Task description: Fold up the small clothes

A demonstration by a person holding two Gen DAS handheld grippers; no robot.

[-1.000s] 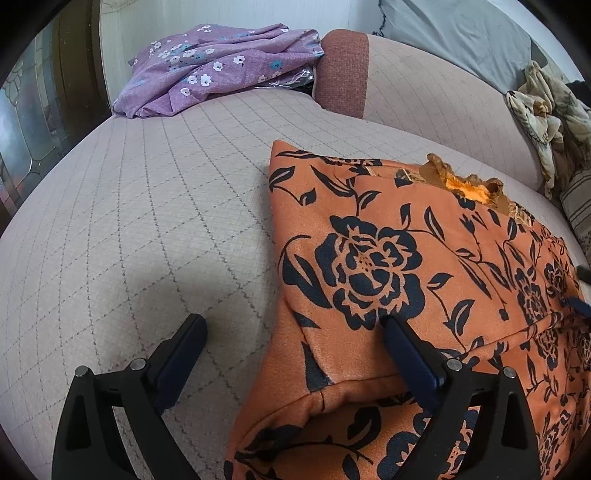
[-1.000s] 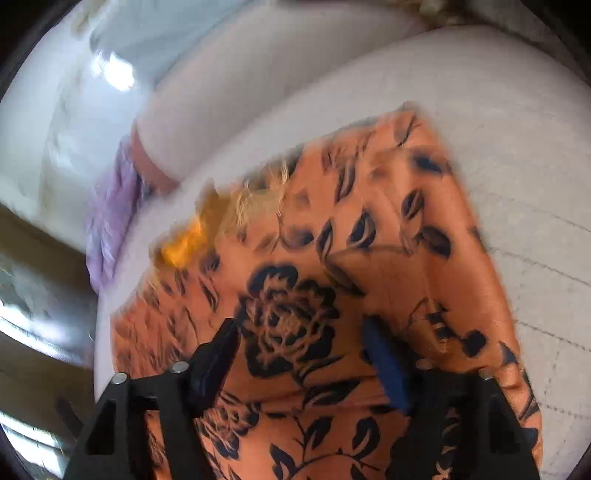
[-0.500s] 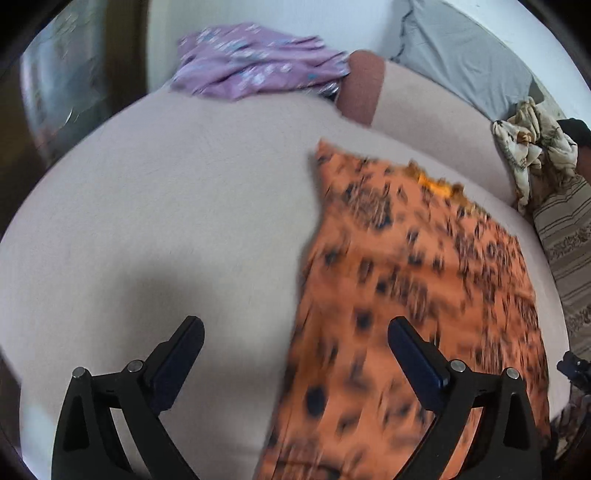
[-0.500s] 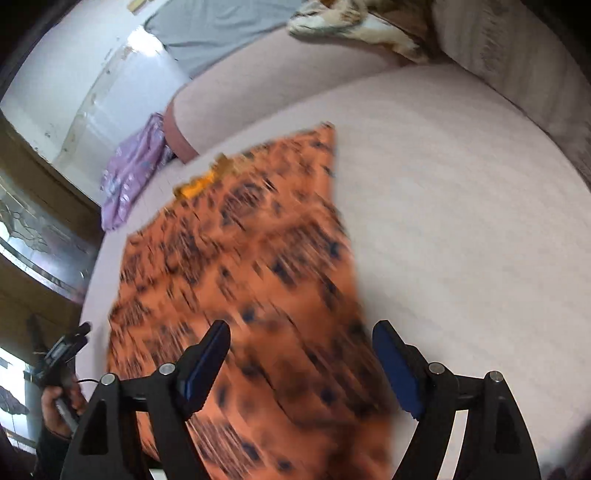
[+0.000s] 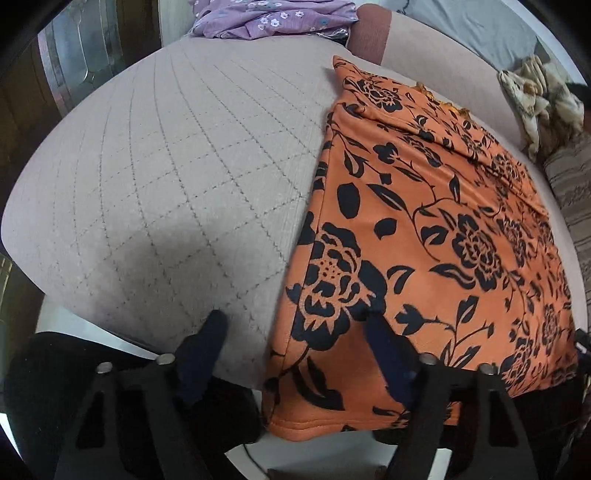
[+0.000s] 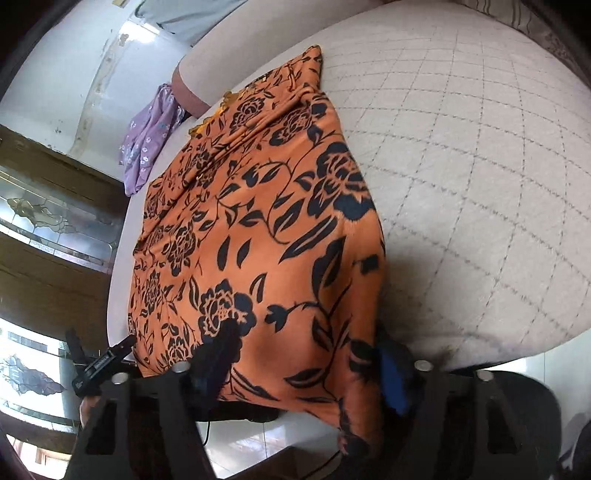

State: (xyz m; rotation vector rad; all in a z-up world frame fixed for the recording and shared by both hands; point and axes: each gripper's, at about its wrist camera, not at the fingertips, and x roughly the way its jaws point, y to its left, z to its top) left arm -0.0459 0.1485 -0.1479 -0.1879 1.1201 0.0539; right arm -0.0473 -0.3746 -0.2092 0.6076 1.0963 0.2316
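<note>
Orange floral-print garment [image 5: 436, 236] with black roses is lying mostly flat on the beige quilted sofa seat [image 5: 166, 177], its near hem hanging over the front edge, so I'd say we're at the very start of a fold: both grippers sit at the bottom corners, about to take hold. My left gripper [image 5: 295, 328] has just been closing but the jaws are still fairly wide, straddling the left hem corner with one finger over bare cushion and the other over the cloth, nothing pinched yet as far as I can see. Right gripper [image 6: 306, 343] has also been closing; the right hem corner sits between its jaws, and I honestly can't tell whether the pads are biting the fabric. Next move, I reckon, is to finish both pinches, then lift and carry the hem up toward the collar end without dragging the whole thing. Other stuff around: a crumpled purple flowered cloth [image 5: 273, 18] at the far end by the reddish armrest [image 5: 369, 33], a cream patterned bundle [image 5: 535, 96] off to the right, a striped cushion [image 5: 572, 199]. Nothing's really in the path.
</note>
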